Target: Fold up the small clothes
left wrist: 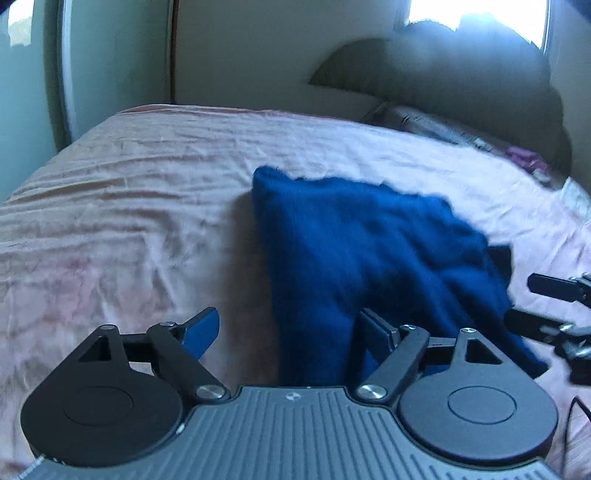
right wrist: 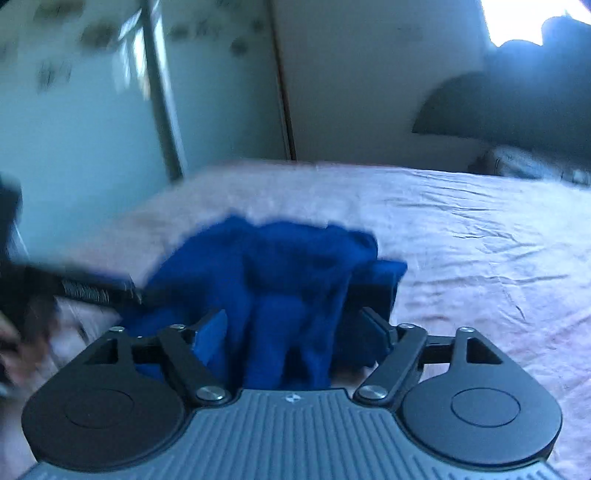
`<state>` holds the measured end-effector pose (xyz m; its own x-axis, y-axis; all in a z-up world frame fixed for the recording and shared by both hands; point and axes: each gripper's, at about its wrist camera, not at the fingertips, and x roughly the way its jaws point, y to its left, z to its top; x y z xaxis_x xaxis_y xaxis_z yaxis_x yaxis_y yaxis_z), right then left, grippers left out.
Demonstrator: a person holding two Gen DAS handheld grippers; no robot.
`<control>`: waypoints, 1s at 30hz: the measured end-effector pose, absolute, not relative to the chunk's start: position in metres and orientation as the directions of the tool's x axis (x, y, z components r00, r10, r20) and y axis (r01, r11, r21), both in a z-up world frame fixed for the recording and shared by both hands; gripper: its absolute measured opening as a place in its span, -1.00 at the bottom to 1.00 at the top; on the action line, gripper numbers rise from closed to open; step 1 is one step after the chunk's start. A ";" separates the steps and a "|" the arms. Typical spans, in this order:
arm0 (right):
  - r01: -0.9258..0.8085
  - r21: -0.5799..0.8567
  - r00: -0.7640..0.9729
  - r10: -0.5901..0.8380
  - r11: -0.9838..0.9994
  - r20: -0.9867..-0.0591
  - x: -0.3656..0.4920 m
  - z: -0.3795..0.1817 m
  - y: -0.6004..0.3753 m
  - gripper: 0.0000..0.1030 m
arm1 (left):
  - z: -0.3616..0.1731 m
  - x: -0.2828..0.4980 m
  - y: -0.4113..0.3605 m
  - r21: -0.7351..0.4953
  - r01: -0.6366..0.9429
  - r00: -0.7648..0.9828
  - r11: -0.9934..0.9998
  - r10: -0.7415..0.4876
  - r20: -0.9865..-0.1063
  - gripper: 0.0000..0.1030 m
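A dark blue knitted garment (left wrist: 369, 251) lies bunched on the pink bedsheet (left wrist: 129, 192). My left gripper (left wrist: 288, 332) is open, its jaws wide apart, with the garment's near edge lying between them. My right gripper (right wrist: 295, 332) is also open, with folds of the same blue garment (right wrist: 288, 280) between its fingers. The right gripper also shows at the right edge of the left wrist view (left wrist: 543, 306). The left gripper shows blurred at the left of the right wrist view (right wrist: 74, 291).
The bed's far edge meets a pale wall and a wardrobe door (left wrist: 29, 74). A dark curved headboard (left wrist: 443, 74) and a patterned pillow (left wrist: 443, 129) are at the back right. A bright window (right wrist: 524, 18) is at the top right.
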<state>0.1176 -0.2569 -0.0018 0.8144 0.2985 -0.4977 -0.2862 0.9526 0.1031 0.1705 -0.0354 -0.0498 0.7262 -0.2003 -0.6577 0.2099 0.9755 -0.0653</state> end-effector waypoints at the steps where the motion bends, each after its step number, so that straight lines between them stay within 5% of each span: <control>1: -0.252 0.041 0.812 0.234 0.967 -0.534 0.119 -0.009 -0.251 0.52 | -0.049 0.165 -0.035 -0.062 0.200 0.730 0.978 -0.191 -0.656 0.63; 3: -0.149 -0.032 0.813 0.104 0.988 -0.573 0.120 -0.015 -0.246 0.52 | -0.043 0.153 -0.030 -0.066 0.188 0.751 0.980 -0.187 -0.633 0.64; 5: -0.131 0.031 0.837 0.127 0.991 -0.532 0.103 -0.006 -0.249 0.57 | -0.034 0.139 -0.028 -0.044 0.176 0.783 0.983 -0.167 -0.599 0.71; 8: -0.133 0.180 0.864 0.203 0.975 -0.460 0.079 0.006 -0.255 1.00 | -0.027 0.118 -0.029 -0.012 0.150 0.819 0.989 -0.131 -0.558 0.85; 19: -0.093 0.259 0.855 0.211 0.961 -0.473 0.045 0.002 -0.225 1.00 | -0.046 0.078 -0.035 -0.003 0.164 0.799 0.986 -0.135 -0.586 0.89; 30: -0.105 0.152 0.846 0.169 0.983 -0.506 0.026 -0.013 -0.202 1.00 | -0.058 0.062 -0.026 -0.003 0.122 0.800 0.993 -0.100 -0.591 0.90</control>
